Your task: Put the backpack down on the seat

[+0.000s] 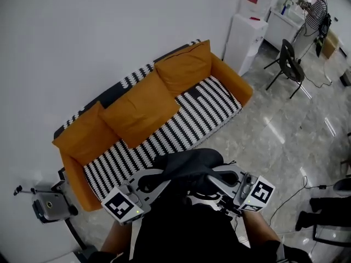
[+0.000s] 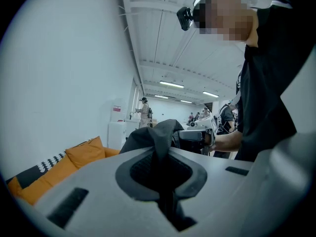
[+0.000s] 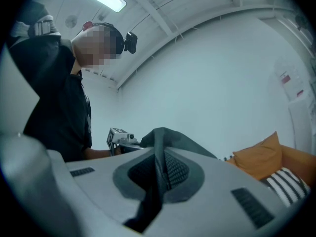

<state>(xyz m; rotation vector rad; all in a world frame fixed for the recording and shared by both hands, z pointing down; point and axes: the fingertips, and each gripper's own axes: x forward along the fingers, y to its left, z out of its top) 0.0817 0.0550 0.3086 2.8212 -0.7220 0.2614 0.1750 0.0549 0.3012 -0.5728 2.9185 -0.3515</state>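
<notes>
item: backpack (image 1: pixel 189 166), dark, soft-bodied. location: held in the air in front of the person's chest, over the front edge of the sofa; not yet resting on the seat (image 1: pixel 186 125).

held by: left tongs (image 2: pixel 159 174), clenched on a thin fold of the backpack's dark fabric; right tongs (image 3: pixel 158 174), clenched on another fold of it. the two grips sit on opposite sides of the bag, which hangs slack between them.

destination: black-and-white striped seat, open along the front. orange cushions (image 1: pixel 140 111) fill the back.

surroundings: glossy floor (image 1: pixel 274 147) just in front of the sofa; a small camera stand (image 1: pixel 52 204) beside the sofa's near end; a chair (image 1: pixel 288 64) and a distant person well apart.

hazards, judged:
- each grip is only a pinch of loose cloth, so the bag's weight may pull a fold free and drop that side.
- uneven letting-go would make the bag swing and twist on the other fold.
- set down too near the front edge, the bag may tip or slide to the floor.
- pushed too far back, it may lean on the cushions and roll forward.
- straps are not visible; they may snag the tongs on release.
</notes>
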